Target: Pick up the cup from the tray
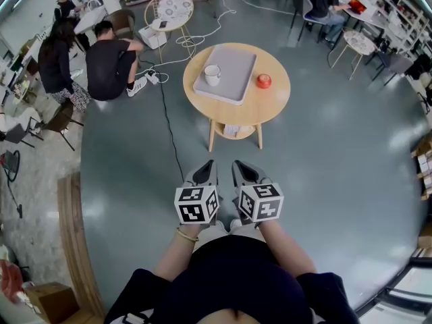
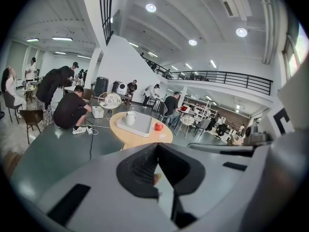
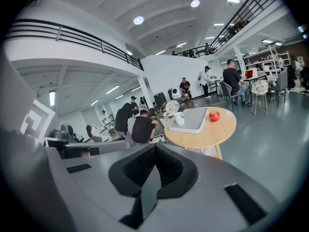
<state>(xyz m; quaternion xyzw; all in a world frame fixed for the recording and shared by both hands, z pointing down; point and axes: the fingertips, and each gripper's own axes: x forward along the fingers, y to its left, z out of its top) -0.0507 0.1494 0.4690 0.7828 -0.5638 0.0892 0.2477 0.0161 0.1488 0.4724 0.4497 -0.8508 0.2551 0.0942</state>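
Note:
A white cup (image 1: 212, 75) stands on the left part of a grey tray (image 1: 233, 73), which lies on a round wooden table (image 1: 273, 100) well ahead of me. The cup (image 2: 130, 118) and the tray (image 2: 140, 124) show small in the left gripper view, and the cup (image 3: 179, 118) and tray (image 3: 195, 120) show small in the right gripper view too. My left gripper (image 1: 204, 171) and right gripper (image 1: 244, 170) are held side by side close to my body, far short of the table. Both are shut, with nothing between the jaws.
A red round object (image 1: 263, 81) sits on the table right of the tray. A black cable (image 1: 167, 123) runs across the grey floor left of the table. A person crouches (image 1: 111, 66) at the left. More small tables (image 1: 170, 9) and chairs stand behind.

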